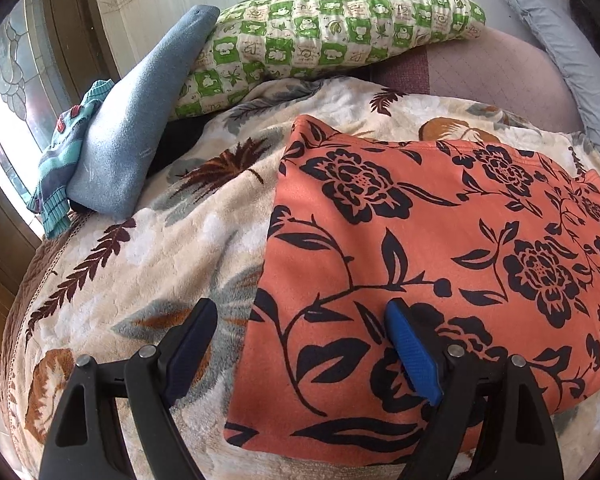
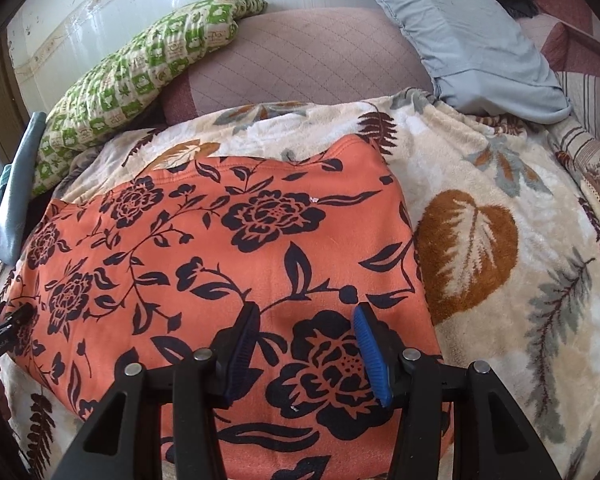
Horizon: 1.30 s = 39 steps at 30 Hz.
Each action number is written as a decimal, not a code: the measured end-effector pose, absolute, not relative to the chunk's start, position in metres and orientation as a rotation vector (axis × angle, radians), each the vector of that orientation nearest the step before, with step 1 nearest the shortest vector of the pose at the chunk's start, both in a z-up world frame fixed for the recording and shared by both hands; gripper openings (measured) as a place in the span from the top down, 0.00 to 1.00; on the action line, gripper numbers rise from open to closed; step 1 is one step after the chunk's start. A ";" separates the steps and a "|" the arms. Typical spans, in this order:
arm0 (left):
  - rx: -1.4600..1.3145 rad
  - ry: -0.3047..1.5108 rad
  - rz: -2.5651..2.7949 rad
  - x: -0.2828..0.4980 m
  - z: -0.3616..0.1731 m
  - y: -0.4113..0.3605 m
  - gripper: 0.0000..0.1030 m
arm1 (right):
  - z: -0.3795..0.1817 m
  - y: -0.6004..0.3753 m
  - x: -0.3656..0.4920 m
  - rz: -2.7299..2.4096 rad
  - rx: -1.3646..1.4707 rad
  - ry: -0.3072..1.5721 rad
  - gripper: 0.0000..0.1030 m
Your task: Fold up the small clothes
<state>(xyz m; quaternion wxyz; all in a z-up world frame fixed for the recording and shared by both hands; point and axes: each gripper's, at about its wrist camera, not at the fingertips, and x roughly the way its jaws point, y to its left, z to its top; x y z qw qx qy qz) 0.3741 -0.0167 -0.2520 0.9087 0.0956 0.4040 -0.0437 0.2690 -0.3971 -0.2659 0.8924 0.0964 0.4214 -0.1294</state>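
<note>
While both grippers hover spread over orange floral garment (image 1: 420, 240), only left view shows folded blue cloth (image 1: 140, 128); left gripper (image 1: 300, 344) wide, right gripper (image 2: 304, 352) narrower, nothing pinched.

An orange garment with a black floral print (image 1: 420, 240) (image 2: 220, 248) is laid flat and smoothed on the bed, filling the lower right of the left view and the centre-left of the right view.

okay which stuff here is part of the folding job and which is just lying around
Part of the job:
orange floral garment, spread flat
left gripper
right gripper

Lying about:
leaf-print blanket underneath
green checked pillow
blue folded cloth
striped knit
grey pillow
</note>
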 end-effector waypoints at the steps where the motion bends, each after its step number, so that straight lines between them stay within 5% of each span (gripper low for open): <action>1: 0.199 0.828 -0.089 0.373 -0.253 -0.017 0.16 | -0.263 -0.397 0.269 -0.273 0.188 0.871 0.49; 9: 0.224 0.789 -0.071 0.369 -0.259 -0.021 0.14 | -0.234 -0.397 0.254 -0.317 0.099 0.810 0.49; 13: 0.132 0.843 -0.070 0.377 -0.266 -0.005 0.00 | -0.222 -0.400 0.244 -0.336 0.070 0.779 0.49; 31: 0.043 0.911 -0.076 0.374 -0.259 0.008 0.00 | -0.218 -0.405 0.234 -0.305 0.013 0.760 0.49; 39: -0.073 0.928 0.007 0.338 -0.221 0.043 0.00 | -0.238 -0.431 0.231 -0.147 0.235 0.856 0.49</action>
